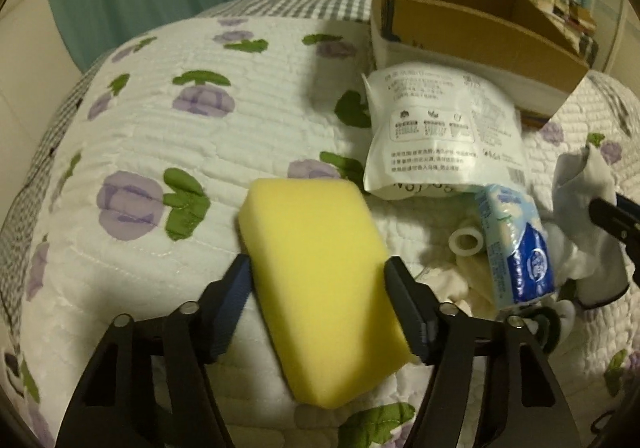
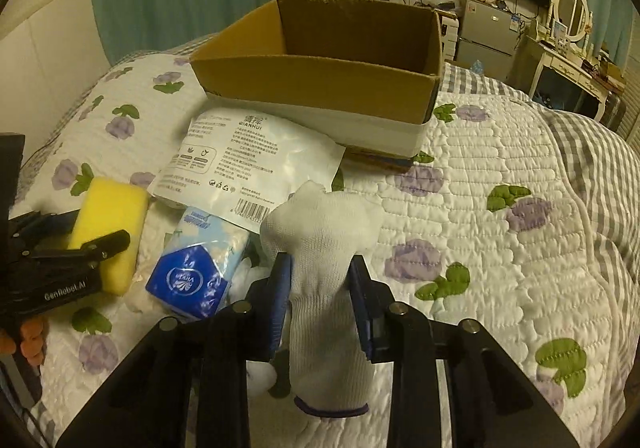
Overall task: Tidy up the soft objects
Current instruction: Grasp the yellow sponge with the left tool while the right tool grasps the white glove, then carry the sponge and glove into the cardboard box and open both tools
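My left gripper [image 1: 318, 276] is shut on a yellow sponge [image 1: 320, 280], held above the quilt; the sponge also shows in the right wrist view [image 2: 110, 220]. My right gripper [image 2: 320, 276] is shut on a white knit glove [image 2: 324, 280], which also shows at the right edge of the left wrist view [image 1: 588, 208]. An open cardboard box [image 2: 320, 80] stands on the bed beyond both. A white plastic pack [image 2: 248, 160] and a blue tissue pack [image 2: 196, 272] lie in front of the box.
The floral quilt [image 2: 500, 248] covers the bed. A small white ring [image 1: 466, 242] and white fabric lie by the tissue pack. A green curtain hangs behind the bed. A dresser with a mirror [image 2: 572, 12], a fridge and a TV stand at the far right.
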The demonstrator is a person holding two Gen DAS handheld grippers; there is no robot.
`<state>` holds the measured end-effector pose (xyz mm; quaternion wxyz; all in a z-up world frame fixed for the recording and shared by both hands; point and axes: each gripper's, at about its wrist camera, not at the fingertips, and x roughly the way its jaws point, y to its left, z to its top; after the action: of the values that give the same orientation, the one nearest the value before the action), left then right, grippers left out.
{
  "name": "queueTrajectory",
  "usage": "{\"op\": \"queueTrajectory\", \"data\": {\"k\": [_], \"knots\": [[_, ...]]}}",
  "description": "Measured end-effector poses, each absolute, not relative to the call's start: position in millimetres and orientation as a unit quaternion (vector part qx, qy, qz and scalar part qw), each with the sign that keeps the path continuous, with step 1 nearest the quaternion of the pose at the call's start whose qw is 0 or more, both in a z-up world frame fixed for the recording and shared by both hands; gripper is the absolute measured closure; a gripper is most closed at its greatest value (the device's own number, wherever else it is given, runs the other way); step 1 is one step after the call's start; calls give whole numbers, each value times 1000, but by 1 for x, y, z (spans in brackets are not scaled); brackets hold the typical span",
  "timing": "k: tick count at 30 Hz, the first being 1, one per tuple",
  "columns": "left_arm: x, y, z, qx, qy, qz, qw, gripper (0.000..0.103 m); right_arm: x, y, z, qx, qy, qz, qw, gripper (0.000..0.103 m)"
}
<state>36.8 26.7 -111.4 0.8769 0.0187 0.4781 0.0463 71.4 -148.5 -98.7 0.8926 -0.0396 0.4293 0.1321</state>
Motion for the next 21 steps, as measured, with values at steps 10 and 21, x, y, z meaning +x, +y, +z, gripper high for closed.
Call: {"op": "queueTrajectory", "data": {"k": [10,21], "knots": [[16,22,-70,26,440,24,897,63,51,-157,-64,-29,403,130,905,75],[51,1,27,31,348,-48,936,63,72,-163,30,-36,317,134,938,87]]}}
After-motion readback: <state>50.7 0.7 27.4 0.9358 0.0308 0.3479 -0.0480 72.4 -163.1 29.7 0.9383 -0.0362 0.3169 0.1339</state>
